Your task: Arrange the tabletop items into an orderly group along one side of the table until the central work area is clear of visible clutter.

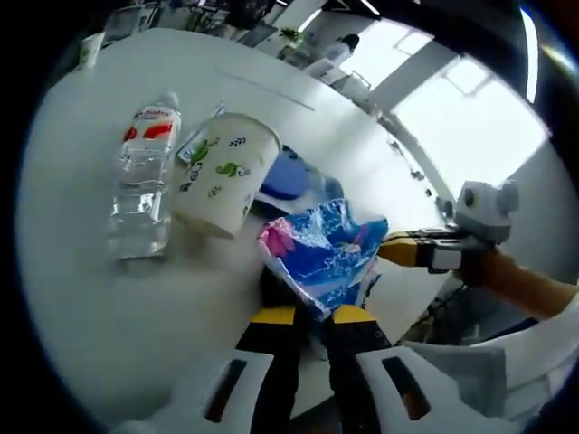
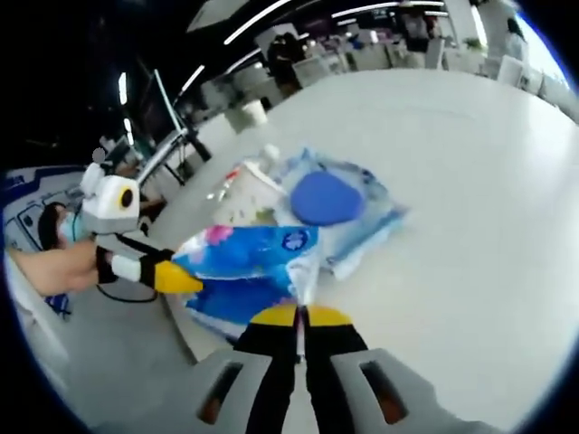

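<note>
A blue and pink plastic packet (image 1: 321, 246) hangs just above the white table (image 1: 109, 316), and my left gripper (image 1: 312, 316) is shut on its lower corner. My right gripper (image 1: 409, 250) comes in from the right and touches the packet's far edge. In the right gripper view the packet (image 2: 249, 258) is pinched at its edge by my right gripper (image 2: 301, 316), with the left gripper (image 2: 172, 278) on its other end. Behind it lie a paper cup (image 1: 222, 172) on its side, a clear water bottle (image 1: 143, 181) and a blue disc (image 2: 326, 197) on a clear bag.
The table edge (image 2: 181, 330) runs close under the packet, with floor beyond. A person's hand (image 2: 54, 268) holds the left gripper. A small white cup (image 2: 251, 114) stands at the table's far end. Office desks and chairs stand further off.
</note>
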`<state>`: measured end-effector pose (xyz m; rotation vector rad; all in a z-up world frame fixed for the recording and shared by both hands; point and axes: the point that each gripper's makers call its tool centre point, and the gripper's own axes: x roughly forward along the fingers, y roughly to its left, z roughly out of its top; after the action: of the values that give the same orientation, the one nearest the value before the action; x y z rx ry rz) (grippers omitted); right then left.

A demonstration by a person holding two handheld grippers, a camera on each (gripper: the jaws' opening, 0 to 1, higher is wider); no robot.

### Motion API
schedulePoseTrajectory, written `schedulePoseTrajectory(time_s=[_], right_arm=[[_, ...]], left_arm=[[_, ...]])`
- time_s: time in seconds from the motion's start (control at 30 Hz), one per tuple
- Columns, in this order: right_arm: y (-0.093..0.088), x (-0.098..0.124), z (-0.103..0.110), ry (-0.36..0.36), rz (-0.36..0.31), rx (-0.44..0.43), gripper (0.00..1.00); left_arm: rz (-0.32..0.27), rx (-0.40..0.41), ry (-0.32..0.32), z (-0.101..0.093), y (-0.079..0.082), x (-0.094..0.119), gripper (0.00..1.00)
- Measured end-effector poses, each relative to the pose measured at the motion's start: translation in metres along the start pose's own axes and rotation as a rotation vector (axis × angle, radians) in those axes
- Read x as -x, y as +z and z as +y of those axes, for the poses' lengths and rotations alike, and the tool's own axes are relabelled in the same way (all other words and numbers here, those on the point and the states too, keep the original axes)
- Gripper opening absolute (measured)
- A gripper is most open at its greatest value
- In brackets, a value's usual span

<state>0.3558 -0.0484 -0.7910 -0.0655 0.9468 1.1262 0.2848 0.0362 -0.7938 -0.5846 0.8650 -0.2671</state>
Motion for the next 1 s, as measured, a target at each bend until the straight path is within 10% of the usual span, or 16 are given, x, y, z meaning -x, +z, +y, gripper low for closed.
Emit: schedulePoseTrajectory(time_s=[1.0], right_arm=[[0.017, 0.051, 0.001, -0.043, -0.155, -0.128, 0.00]], left_arm=[[-0.026, -0.129, -0.031, -0.035, 0.036, 0.006, 0.00]])
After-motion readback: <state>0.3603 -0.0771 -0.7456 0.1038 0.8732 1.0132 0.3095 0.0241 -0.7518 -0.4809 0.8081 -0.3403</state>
